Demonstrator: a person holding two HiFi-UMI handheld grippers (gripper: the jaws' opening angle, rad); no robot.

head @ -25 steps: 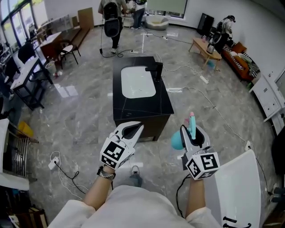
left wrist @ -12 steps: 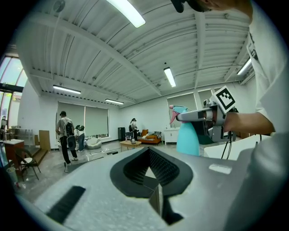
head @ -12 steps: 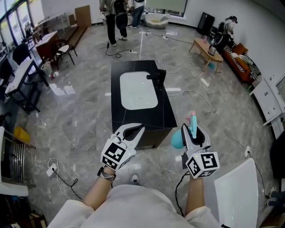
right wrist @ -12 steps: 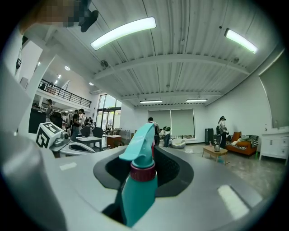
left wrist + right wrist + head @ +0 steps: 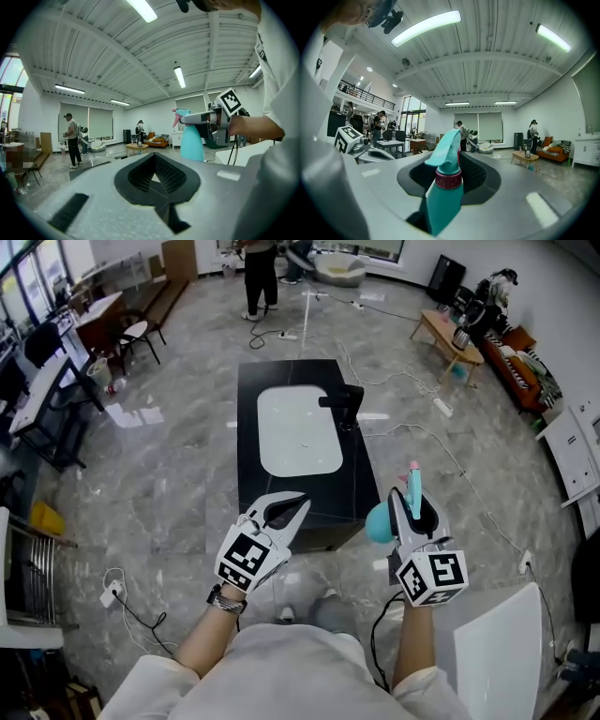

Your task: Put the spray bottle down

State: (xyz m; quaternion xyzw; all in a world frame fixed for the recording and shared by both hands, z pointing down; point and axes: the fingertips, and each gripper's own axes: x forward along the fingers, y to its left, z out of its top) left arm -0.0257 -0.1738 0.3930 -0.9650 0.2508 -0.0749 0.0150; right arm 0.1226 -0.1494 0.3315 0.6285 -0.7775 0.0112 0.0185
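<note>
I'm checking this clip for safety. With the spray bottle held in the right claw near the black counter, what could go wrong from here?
The right claw grips the spray bottle at its neck only, so the body could swing or slip on landing. A white cable trails over the floor right of the black counter: a trip hazard. The faucet on it could get knocked.

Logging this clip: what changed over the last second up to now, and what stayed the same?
The person walked toward the black sink counter, which now sits closer to both grippers. The right gripper stays shut on the teal spray bottle, which is not yet set down. The left gripper stays shut and empty.
</note>
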